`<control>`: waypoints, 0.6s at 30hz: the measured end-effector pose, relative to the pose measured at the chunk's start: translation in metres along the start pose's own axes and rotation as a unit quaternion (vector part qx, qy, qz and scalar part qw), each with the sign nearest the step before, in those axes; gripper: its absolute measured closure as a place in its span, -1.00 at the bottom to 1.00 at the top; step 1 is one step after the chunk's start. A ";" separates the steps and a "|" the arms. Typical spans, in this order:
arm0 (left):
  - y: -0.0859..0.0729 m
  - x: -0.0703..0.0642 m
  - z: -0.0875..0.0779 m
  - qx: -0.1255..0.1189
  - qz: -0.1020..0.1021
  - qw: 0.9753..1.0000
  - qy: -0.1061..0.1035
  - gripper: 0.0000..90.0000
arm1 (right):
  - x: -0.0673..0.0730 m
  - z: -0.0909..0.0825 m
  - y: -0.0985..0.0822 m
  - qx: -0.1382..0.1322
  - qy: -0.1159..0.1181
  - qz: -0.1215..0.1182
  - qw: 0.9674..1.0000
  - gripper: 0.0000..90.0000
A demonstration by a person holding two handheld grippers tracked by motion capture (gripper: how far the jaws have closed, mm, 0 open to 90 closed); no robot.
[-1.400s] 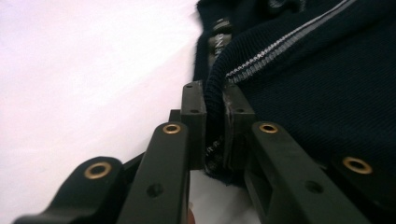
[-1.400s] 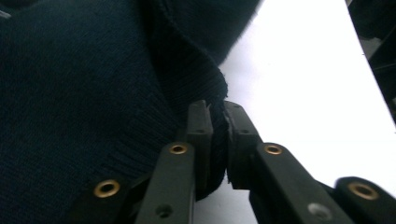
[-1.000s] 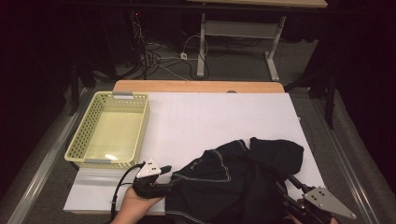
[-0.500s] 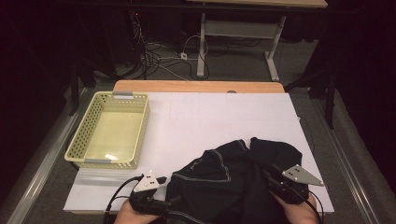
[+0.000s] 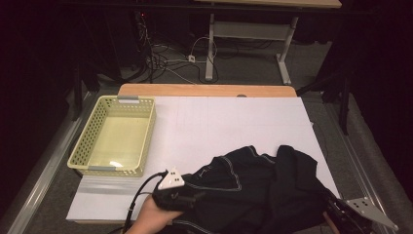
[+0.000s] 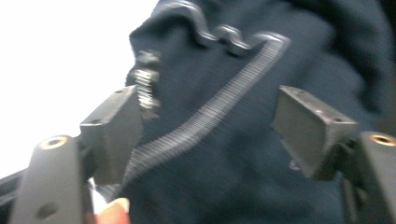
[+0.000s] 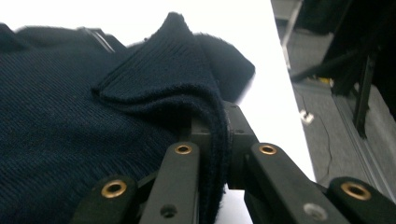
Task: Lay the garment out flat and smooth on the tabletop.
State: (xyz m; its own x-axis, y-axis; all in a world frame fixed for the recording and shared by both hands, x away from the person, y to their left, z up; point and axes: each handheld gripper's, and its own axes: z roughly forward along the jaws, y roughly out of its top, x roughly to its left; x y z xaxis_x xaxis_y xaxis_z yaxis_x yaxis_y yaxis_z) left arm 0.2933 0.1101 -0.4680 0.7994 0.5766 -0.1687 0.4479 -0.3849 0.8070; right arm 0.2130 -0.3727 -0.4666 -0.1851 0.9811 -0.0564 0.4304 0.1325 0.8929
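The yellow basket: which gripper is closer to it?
Left. The left gripper sits just past the yellow basket's near right corner, over the dark garment; the right gripper is far off, at the garment's other edge.

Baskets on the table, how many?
1. The yellow basket sits at the table's left edge, apart from the dark garment; nothing visible inside.

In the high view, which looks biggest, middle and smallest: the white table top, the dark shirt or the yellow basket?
1. White table top: biggest.
2. Dark shirt: middle, though it lies nearer the camera and runs off the bottom edge.
3. Yellow basket: smallest.
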 end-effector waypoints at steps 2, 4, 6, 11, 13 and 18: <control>0.004 0.005 0.008 0.005 -0.007 1.000 -0.001 -0.44 | -0.003 -0.001 -0.004 0.004 0.000 0.002 1.000 0.92; 0.014 0.012 0.024 0.030 -0.003 0.999 0.019 -0.37 | -0.007 -0.005 -0.009 0.009 -0.001 0.005 1.000 0.92; 0.023 0.020 0.044 0.067 -0.002 0.997 0.048 -0.37 | -0.008 -0.008 -0.011 0.009 0.004 0.006 1.000 0.92; 0.037 0.020 0.068 0.100 0.022 0.993 0.051 0.16 | -0.003 -0.009 -0.011 0.011 0.011 -0.003 1.000 0.91; 0.038 0.015 0.071 0.103 0.044 0.993 0.043 0.60 | -0.002 -0.009 -0.012 0.012 0.013 -0.004 1.000 0.91; 0.053 0.023 0.071 0.102 0.063 0.990 0.067 0.80 | 0.001 -0.010 -0.010 0.008 0.022 0.002 1.000 0.91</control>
State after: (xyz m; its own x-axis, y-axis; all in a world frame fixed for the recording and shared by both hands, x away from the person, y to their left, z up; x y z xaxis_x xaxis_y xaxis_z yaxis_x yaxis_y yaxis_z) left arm 0.3640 0.0521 -0.4696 0.7999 0.5999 0.0145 0.4302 -0.5901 0.6831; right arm 0.1996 -0.3745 -0.4714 -0.2215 0.9746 -0.0329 0.4444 0.1309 0.8862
